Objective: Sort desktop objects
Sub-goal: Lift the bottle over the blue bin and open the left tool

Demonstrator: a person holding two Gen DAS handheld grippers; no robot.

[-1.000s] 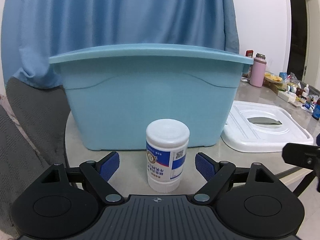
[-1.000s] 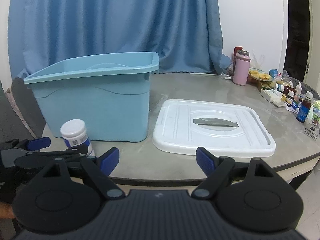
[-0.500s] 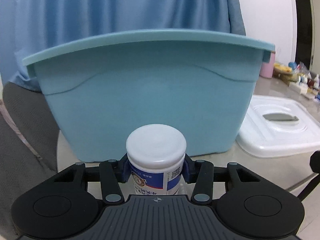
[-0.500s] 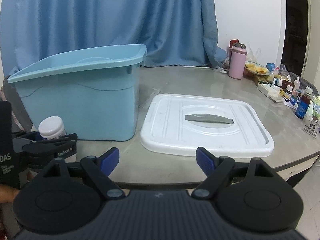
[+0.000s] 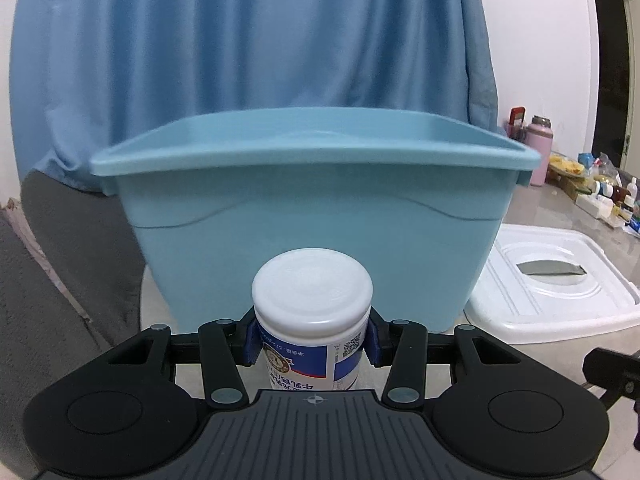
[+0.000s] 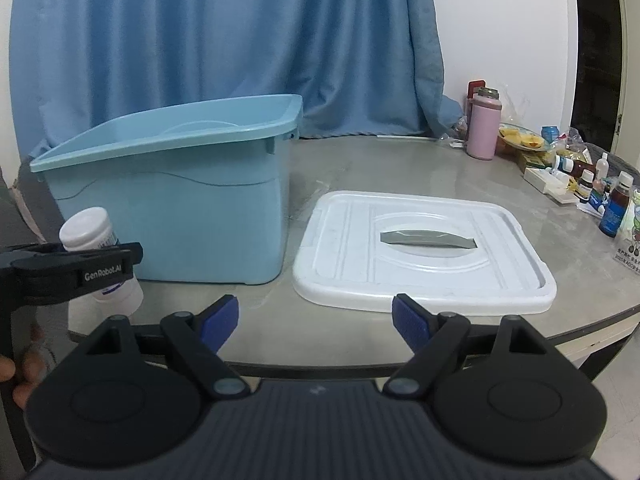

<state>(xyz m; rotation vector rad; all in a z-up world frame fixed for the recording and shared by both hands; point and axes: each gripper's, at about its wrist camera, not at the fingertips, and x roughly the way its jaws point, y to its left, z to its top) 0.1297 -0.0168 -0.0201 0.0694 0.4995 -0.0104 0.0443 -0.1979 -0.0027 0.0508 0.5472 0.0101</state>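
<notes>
My left gripper (image 5: 312, 344) is shut on a white bottle (image 5: 313, 300) with a white cap and a blue and white label. It holds the bottle upright in front of the light blue bin (image 5: 320, 216), below the bin's rim. The right wrist view shows the same bottle (image 6: 86, 230) in the left gripper's black body (image 6: 76, 268), lifted off the table beside the bin (image 6: 180, 196). My right gripper (image 6: 316, 322) is open and empty, over the table's front edge.
The bin's white lid (image 6: 424, 248) lies flat on the grey table (image 6: 400, 168) to the right of the bin. A pink flask (image 6: 483, 128) and several small bottles and packets (image 6: 588, 184) stand at the far right. A blue curtain (image 6: 224, 40) hangs behind.
My left gripper closed on the white bottle and has lifted it, so the bin's rim now sits lower in its view. The right gripper stays open.
</notes>
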